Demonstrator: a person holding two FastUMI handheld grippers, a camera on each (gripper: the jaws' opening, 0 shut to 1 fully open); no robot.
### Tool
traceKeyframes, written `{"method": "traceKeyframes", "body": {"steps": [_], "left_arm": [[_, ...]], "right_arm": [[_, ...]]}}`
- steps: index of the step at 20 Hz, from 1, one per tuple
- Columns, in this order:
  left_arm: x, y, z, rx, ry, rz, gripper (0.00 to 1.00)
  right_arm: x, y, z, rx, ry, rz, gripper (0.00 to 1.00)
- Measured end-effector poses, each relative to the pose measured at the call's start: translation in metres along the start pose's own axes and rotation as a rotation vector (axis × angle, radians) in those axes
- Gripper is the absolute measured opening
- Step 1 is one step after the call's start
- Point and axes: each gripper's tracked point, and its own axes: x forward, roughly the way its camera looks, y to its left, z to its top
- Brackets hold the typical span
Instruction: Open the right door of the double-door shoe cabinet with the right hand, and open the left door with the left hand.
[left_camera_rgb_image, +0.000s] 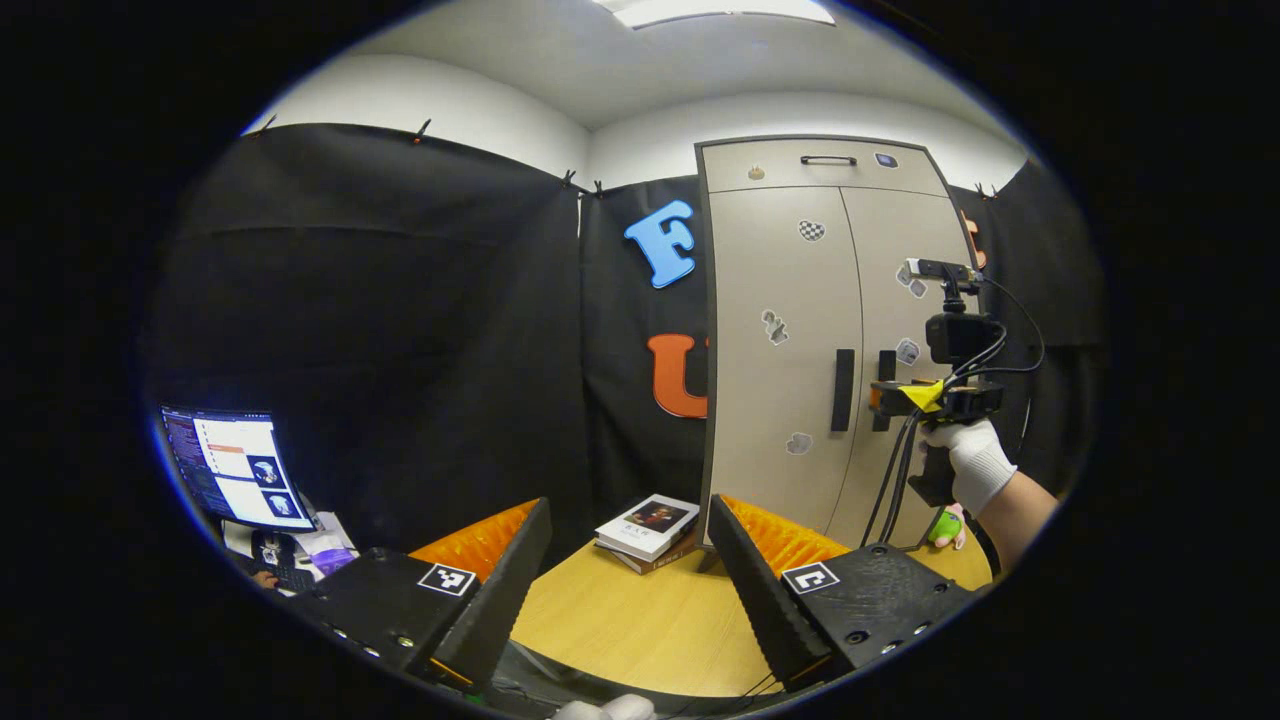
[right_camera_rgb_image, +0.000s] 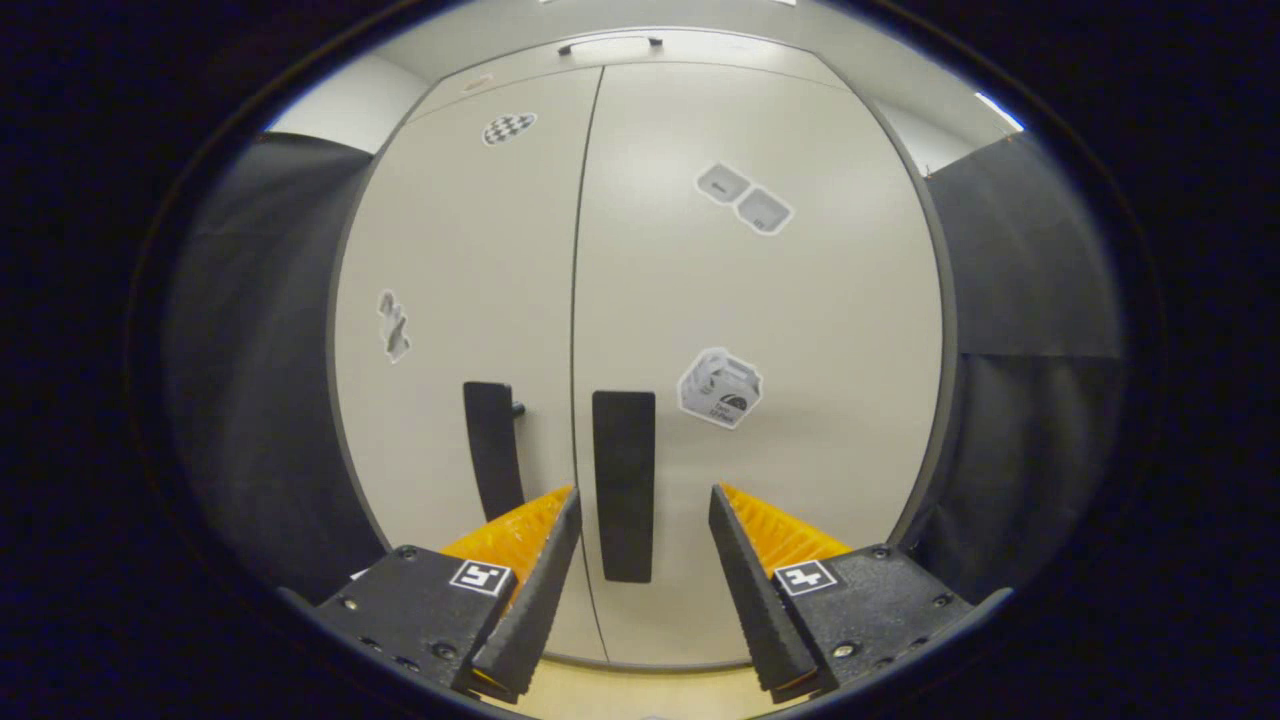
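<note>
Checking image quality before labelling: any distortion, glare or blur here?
Left gripper view: fisheye bows the shoe cabinet edges; monitor glows bright; ceiling light overexposed. Right gripper view: doors bulge outward, lit evenly; right door handle sharp between the open right gripper.

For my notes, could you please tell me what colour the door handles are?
Black; the handles stand out against the beige doors, best in the right gripper view.
</note>
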Motion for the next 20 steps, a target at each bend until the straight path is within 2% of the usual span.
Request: {"method": "traceKeyframes", "body": {"steps": [2,6,8,9,10,11,17,20], "left_arm": [[0.001,0.002,0.000,-0.002,-0.001,0.024,0.95],[0.005,0.001,0.000,-0.005,-0.001,0.049,0.95],[0.006,0.001,-0.001,-0.009,0.000,0.058,0.95],[0.006,0.000,-0.001,-0.013,-0.003,0.059,0.95],[0.006,-0.001,-0.002,-0.017,-0.003,0.059,0.95],[0.006,-0.003,-0.003,-0.020,0.000,0.056,0.95],[0.000,-0.005,-0.008,-0.012,0.006,0.034,0.95],[-0.007,-0.004,-0.005,-0.015,0.003,0.015,0.95]], "right_arm": [[0.016,0.005,-0.007,0.006,0.030,0.019,0.78],[0.025,0.009,-0.008,0.003,0.020,0.010,0.71],[0.025,0.007,-0.007,0.000,0.016,-0.023,0.58],[0.025,0.011,-0.007,0.011,0.013,-0.009,0.55],[0.024,0.013,-0.008,0.007,0.012,-0.018,0.42],[0.025,0.011,-0.008,0.001,0.016,-0.018,0.37],[0.016,0.011,-0.010,0.021,0.016,0.030,0.27],[-0.008,0.009,-0.013,0.015,0.019,0.062,0.23]]}}
